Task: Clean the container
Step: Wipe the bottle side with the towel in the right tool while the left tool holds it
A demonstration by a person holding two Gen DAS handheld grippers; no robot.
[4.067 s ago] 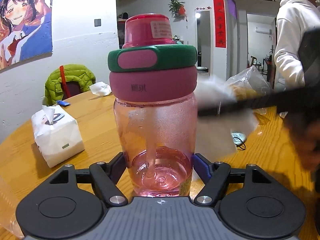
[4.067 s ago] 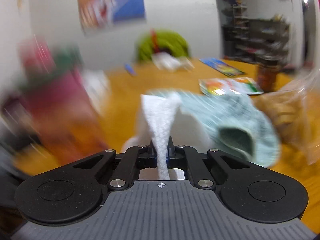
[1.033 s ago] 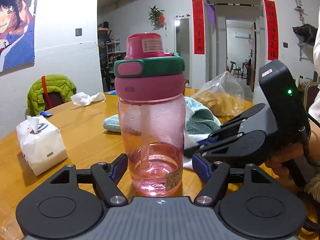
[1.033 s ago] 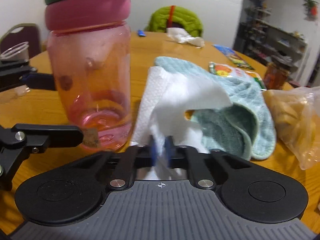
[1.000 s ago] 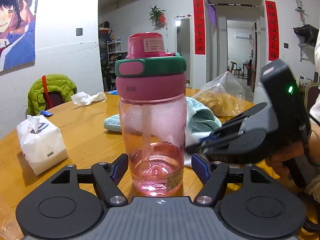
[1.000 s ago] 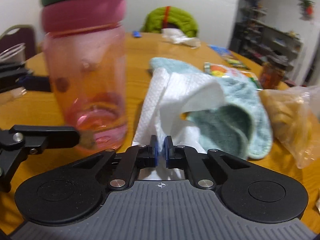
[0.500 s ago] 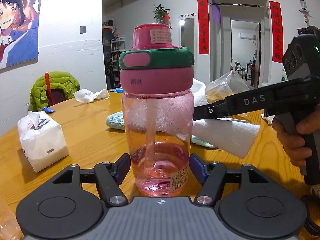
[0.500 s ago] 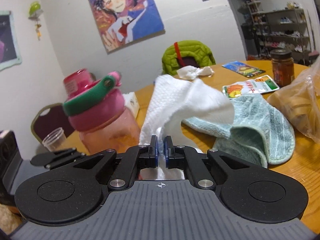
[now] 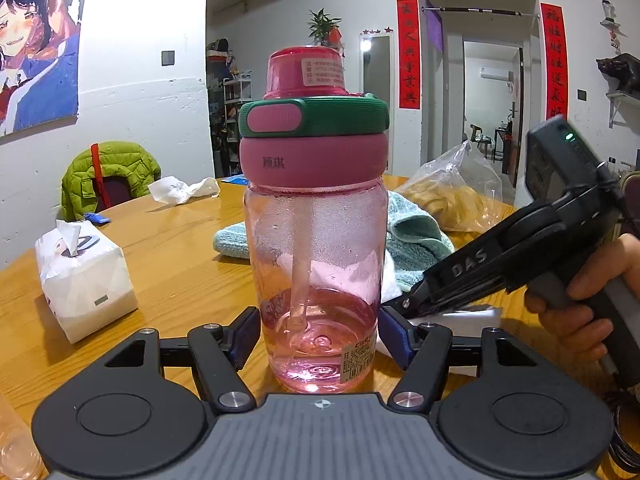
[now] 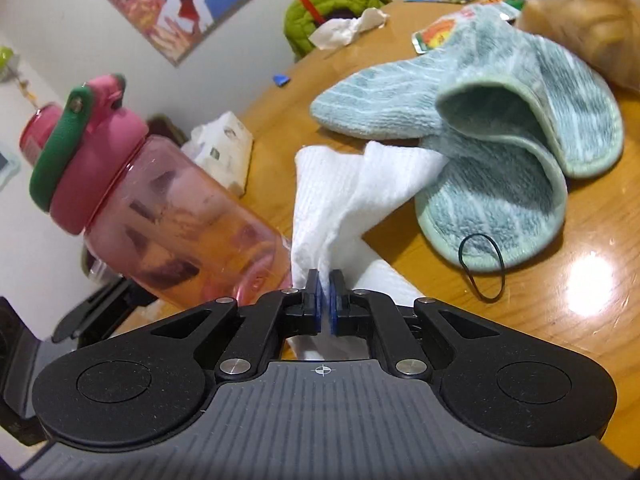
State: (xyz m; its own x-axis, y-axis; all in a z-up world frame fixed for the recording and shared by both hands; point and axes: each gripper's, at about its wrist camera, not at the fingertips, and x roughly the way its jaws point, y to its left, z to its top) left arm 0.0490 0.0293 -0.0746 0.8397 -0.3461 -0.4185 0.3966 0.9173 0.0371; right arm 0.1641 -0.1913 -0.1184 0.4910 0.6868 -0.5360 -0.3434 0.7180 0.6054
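Bottle, pink see-through with pink-and-green lid, stands upright on the wooden worktop, a little pink liquid and a straw inside. Left gripper is clamped on its lower body, blue pads pressing both sides. Right gripper is closed tight on a white paper towel, jaws nearly touching with the towel pinched between; in the left wrist view it comes in from the right at a slant, a hand on its handle, its tip low beside the bottle's right side. Towel bunches up just beside the bottle base; actual contact with the bottle wall hard to tell.

Clutter around: light teal cloth, folded over, lies right behind the towel, touching it. Black rubber band sits on the cloth's near edge. Clear plastic bag with yellowish food is behind the cloth. Tissue pack sits to the left of the bottle, apart from it. Crumpled white tissue farther back, small blue item near the worktop edge, colourful packets at the far side. Green jacket hangs over a chair past the worktop.
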